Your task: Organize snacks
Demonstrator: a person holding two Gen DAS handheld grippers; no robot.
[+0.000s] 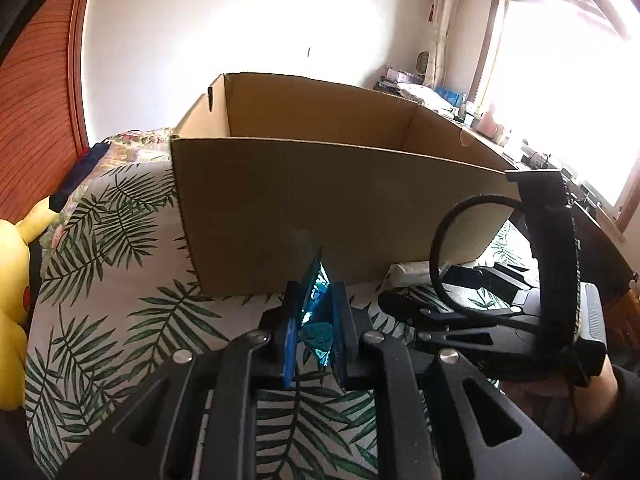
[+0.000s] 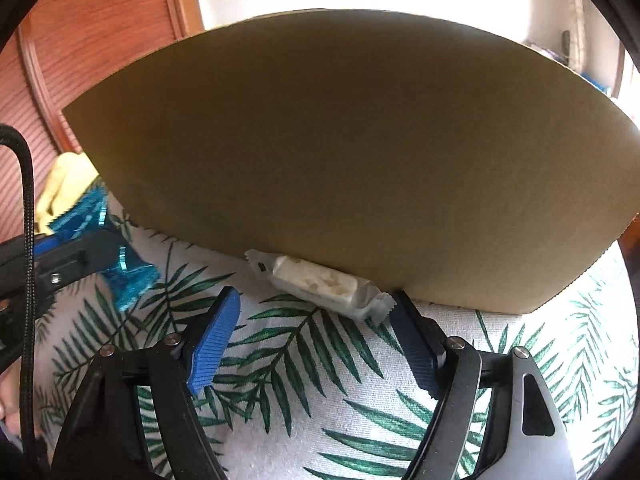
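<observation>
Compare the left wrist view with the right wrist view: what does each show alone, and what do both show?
Left wrist only: the box's open top and inside walls, a yellow plush, a cluttered desk by the window. Right wrist only: a white snack lying against the box, ahead of the open right gripper. Both: the box, the leaf-print cloth, and the blue snack pinched in the left gripper.

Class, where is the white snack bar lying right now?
In the right wrist view, the white snack bar lies on the leaf-print cloth, against the foot of the cardboard box, just ahead of the open right gripper.
</observation>
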